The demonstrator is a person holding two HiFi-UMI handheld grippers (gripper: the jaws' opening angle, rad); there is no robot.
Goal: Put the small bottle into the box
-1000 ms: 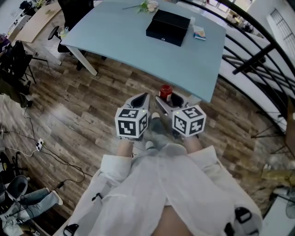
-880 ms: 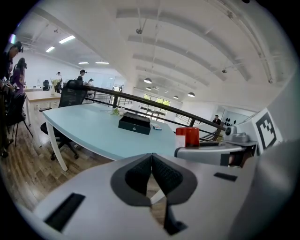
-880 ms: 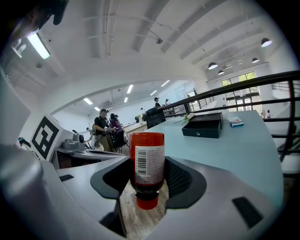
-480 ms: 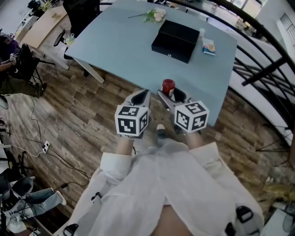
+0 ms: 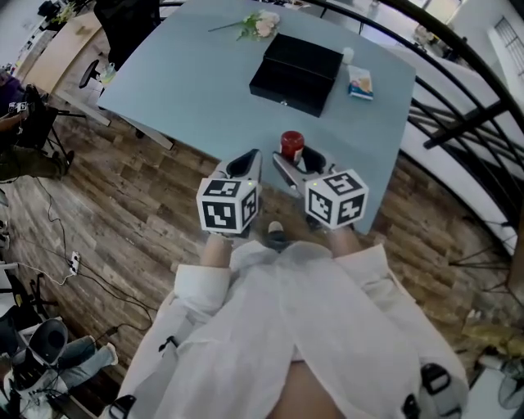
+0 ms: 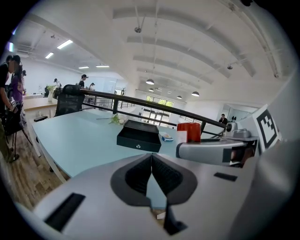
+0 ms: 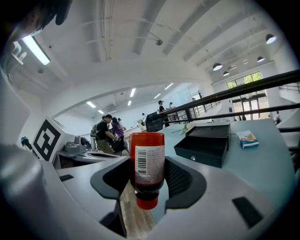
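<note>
A small red bottle (image 7: pixel 147 166) with a white barcode label hangs cap-down between the jaws of my right gripper (image 7: pixel 148 174), which is shut on it. From above, the bottle (image 5: pixel 291 146) shows red at the right gripper's (image 5: pixel 296 164) tip, over the table's near edge. The black box (image 5: pixel 295 62) lies open on the light-blue table (image 5: pixel 205 90), farther back; it also shows as the box (image 7: pixel 205 143) and the box (image 6: pixel 139 136). My left gripper (image 5: pixel 246 164) hovers beside the right one, jaws shut on nothing (image 6: pixel 151 174). The bottle (image 6: pixel 189 133) appears at its right.
A flower sprig (image 5: pixel 255 24) lies behind the box and a small printed packet (image 5: pixel 359 83) to its right. A black railing (image 5: pixel 458 90) runs along the table's right side. Wooden floor (image 5: pixel 123 204) lies below. People stand by desks at the left (image 7: pixel 107 132).
Both grippers, with the bottle, have come forward to the table's near edge. The view has shifted, so the box now sits nearer the frame's middle.
</note>
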